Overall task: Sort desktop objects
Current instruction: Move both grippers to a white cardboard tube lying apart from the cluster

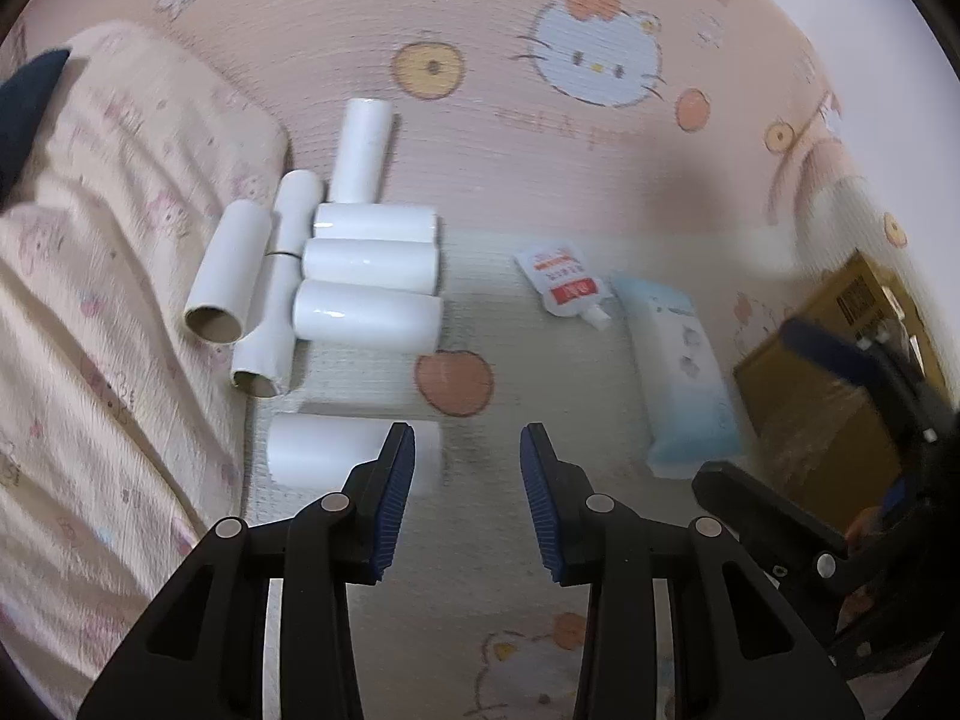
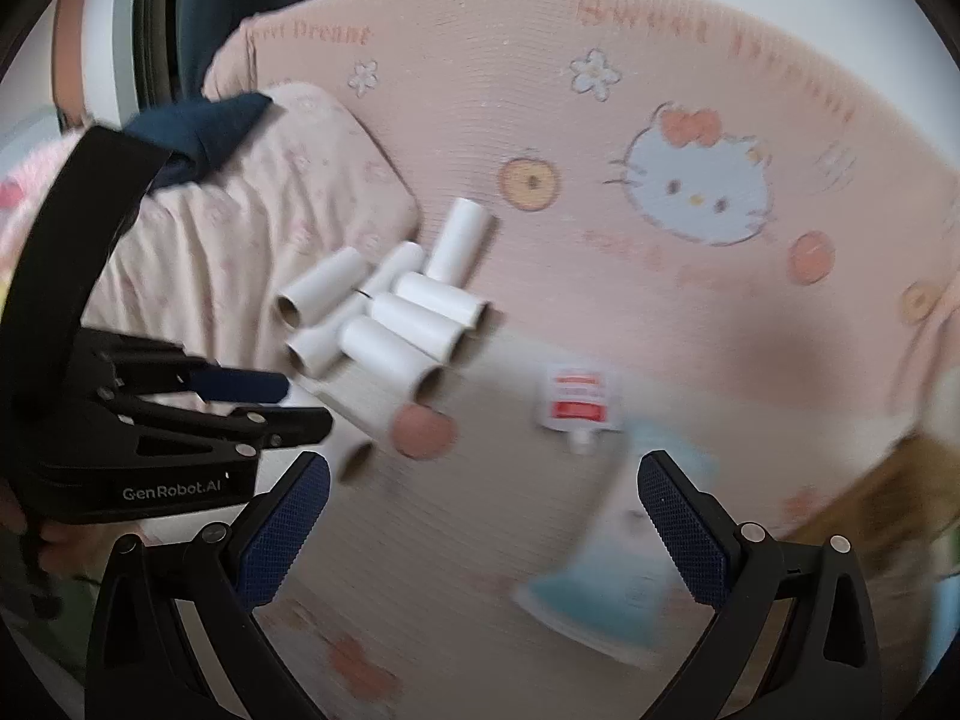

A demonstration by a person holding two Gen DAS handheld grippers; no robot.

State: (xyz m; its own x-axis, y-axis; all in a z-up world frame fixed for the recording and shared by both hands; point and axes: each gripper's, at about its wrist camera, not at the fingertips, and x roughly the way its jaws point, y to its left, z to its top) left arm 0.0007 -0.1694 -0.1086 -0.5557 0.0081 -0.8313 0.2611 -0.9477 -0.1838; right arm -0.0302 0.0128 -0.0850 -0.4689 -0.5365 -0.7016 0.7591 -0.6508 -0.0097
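Several white paper rolls [image 1: 366,264] lie grouped on the pink cartoon mat [image 1: 480,138], far left of centre. One more white roll [image 1: 324,456] lies alone, just left of and partly behind my left gripper's left finger. My left gripper [image 1: 468,456] is open with only mat between its pads. A white pouch with a red label [image 1: 564,282] and a blue-white tissue pack [image 1: 684,372] lie to the right. My right gripper [image 2: 483,480] stands wide open above the mat, the blurred tissue pack [image 2: 606,576] below it and the pouch [image 2: 576,402] ahead. The left gripper [image 2: 306,405] shows beside the lone roll [image 2: 354,414].
A cream printed quilt [image 1: 102,312] is bunched along the left side, with a dark blue cloth [image 1: 30,102] on it. A brown cardboard box [image 1: 840,312] stands at the right edge. Beyond the rolls the mat [image 2: 660,90] lies bare.
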